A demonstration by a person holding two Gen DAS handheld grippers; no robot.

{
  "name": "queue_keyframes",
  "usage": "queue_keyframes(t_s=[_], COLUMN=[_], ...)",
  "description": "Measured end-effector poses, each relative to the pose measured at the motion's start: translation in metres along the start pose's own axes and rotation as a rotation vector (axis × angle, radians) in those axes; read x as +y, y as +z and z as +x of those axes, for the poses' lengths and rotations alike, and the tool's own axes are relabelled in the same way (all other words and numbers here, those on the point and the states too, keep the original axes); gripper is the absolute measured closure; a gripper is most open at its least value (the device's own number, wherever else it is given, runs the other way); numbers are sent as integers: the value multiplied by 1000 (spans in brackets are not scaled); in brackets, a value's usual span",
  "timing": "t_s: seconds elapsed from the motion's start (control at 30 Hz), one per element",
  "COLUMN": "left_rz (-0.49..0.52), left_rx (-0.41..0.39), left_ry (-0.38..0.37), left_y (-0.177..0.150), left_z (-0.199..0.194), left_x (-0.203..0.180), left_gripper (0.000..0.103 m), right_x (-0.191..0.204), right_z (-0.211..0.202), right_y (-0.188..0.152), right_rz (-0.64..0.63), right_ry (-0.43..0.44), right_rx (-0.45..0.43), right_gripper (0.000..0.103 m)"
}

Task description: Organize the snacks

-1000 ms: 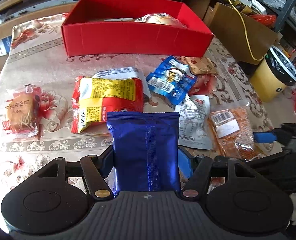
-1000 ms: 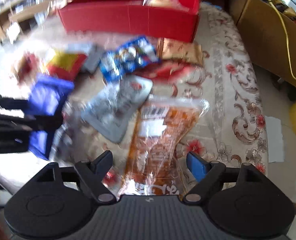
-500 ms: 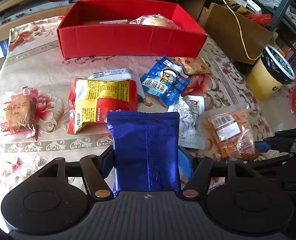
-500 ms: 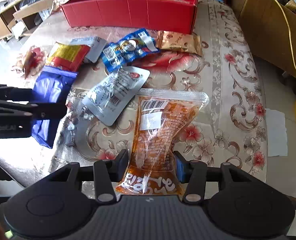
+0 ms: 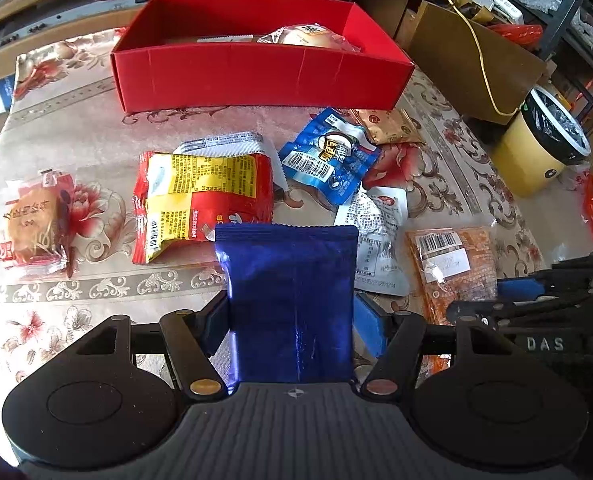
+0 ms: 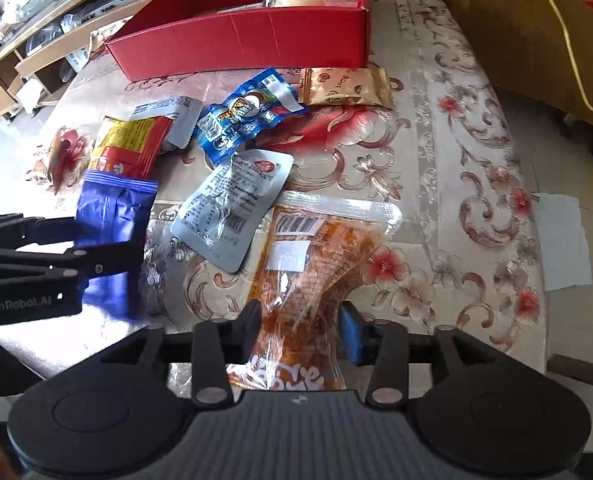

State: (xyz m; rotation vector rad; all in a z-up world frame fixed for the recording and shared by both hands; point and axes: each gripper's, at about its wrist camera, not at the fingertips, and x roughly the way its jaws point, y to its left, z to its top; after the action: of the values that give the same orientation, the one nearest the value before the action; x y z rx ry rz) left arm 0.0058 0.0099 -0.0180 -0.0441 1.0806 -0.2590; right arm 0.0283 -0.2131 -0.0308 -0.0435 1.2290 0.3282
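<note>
A: Status of the left tool (image 5: 292,312)?

B: Clamped on 1 blue foil packet (image 5: 292,284), gripped at its lower half, packet upright between the pads. It is held above the near edge of the worktop (image 5: 76,120). The foil looks light, smooth and slippery; judged safest held across the flat body, not the crimped top seam.

A: Loose items, left to right?

B: 1 clear-wrapped pastry (image 5: 32,224) near the left edge. 1 red and yellow packet (image 5: 200,196) with 1 silver-white packet (image 5: 224,144) partly under its far side. 1 blue printed pouch (image 5: 328,160) near the middle, overlapping 1 white pouch (image 5: 380,240). 1 gold packet (image 5: 388,126) just in front of the red box (image 5: 256,80), which stands at the far edge and already holds at least 1 wrapped bun (image 5: 308,36).

A: Right tool (image 6: 300,320)?

B: Its jaws are opening, with 1 orange clear-film pouch (image 6: 316,256) between them at its near end. The left pad touches the film; the blue right pad (image 6: 352,336) stands off it, so no firm grip. The pouch lies flat near the right of the near edge.

A: Handling of that pouch?

B: Judged soft, floppy and slick. A grip across the narrow waist would likely hold better than 1 on the wide sealed end.
</note>
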Motion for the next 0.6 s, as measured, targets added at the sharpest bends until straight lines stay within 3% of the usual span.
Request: queue_keyframes(t_s=[0.03, 0.13, 0.2, 0.33, 0.47, 0.5, 0.57, 0.6], left_rz=[0, 5, 12, -1, -17, -19, -21, -21], left_rx=[-1, -3, -1, 15, 14, 13, 13, 13], left_ry=[0, -8, -9, -2, -5, -4, -4, -4], left_y=[1, 2, 0, -3, -4, -5, -6, -7], left_z=[0, -1, 0, 2, -1, -1, -2, -3], left_x=[0, -2, -3, 1, 3, 3, 3, 3], left_gripper=[33, 33, 33, 33, 27, 26, 26, 26], right_x=[5, 24, 28, 11, 18, 24, 29, 28], right_z=[1, 16, 22, 24, 26, 26, 18, 13], right_y=[-3, -9, -12, -5, -8, -9, -10, -10], right_rz=[-17, -98, -128, -40, -115, -171, -229, -237], right_ry=[-7, -34, -67, 33, 13, -27, -16, -13], right_rx=[1, 49, 36, 57, 73, 79, 71, 67], right_gripper=[31, 26, 16, 0, 2, 9, 36, 38])
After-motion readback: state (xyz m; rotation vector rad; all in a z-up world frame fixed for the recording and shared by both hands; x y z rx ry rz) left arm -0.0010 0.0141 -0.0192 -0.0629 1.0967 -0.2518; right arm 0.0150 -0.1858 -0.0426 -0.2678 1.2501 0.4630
